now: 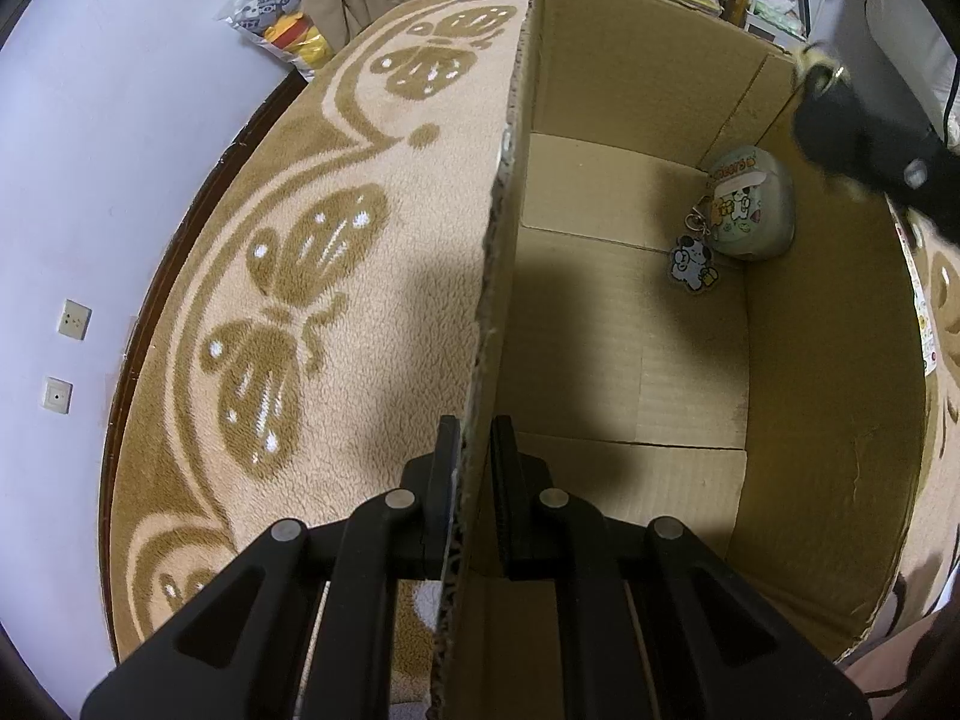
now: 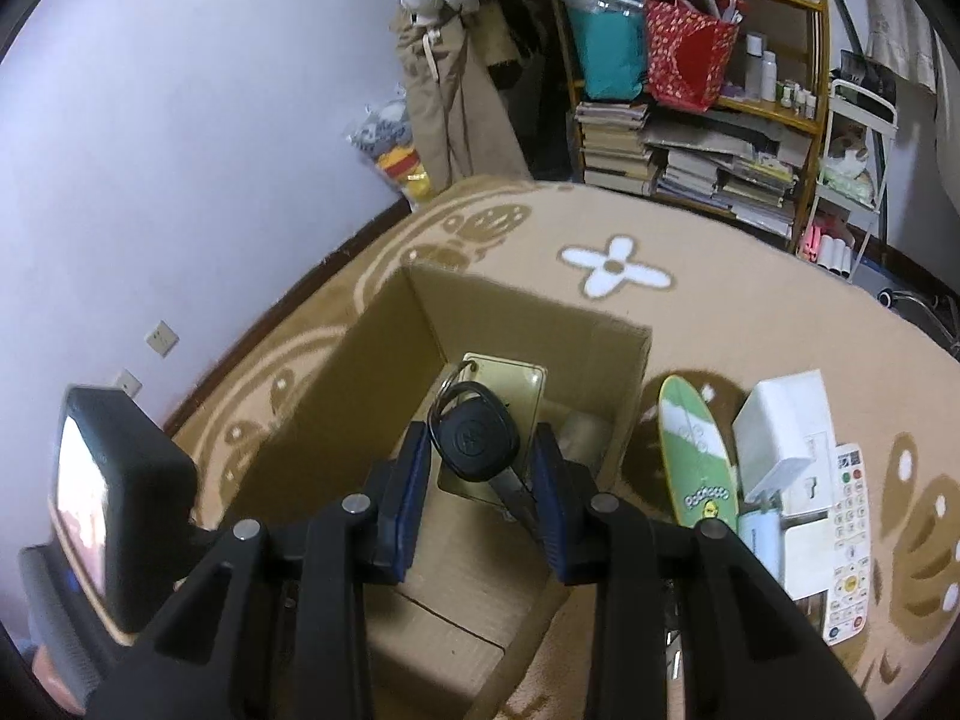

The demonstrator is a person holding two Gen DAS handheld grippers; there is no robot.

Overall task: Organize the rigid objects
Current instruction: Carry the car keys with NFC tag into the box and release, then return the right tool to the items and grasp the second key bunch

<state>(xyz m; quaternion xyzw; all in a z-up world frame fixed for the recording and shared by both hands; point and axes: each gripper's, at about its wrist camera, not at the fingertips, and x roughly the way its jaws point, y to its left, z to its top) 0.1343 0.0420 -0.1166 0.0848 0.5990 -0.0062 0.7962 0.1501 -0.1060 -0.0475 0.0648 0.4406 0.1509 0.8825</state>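
Your left gripper (image 1: 476,468) is clamped on the wall of the cardboard box (image 1: 828,396), steadying it on the butterfly-patterned rug (image 1: 336,192), while your right gripper (image 2: 480,468) hangs over the open box, fingers closed on a black car key (image 2: 477,441) whose ring and brass tag (image 2: 510,378) dangle ahead. Release too far right and the key could clip the box's rim and land on the rug; the green case (image 1: 753,204) already lies in the far corner. Beside the box, the green mini skateboard (image 2: 696,456), white box (image 2: 786,426) and remote (image 2: 849,534) wait clear of your path.

My beige butterfly-patterned rug (image 2: 720,324) carries the open cardboard box (image 2: 372,372), a green mini skateboard (image 2: 696,456), white boxes (image 2: 786,420) and, apparently, a remote (image 2: 849,540).
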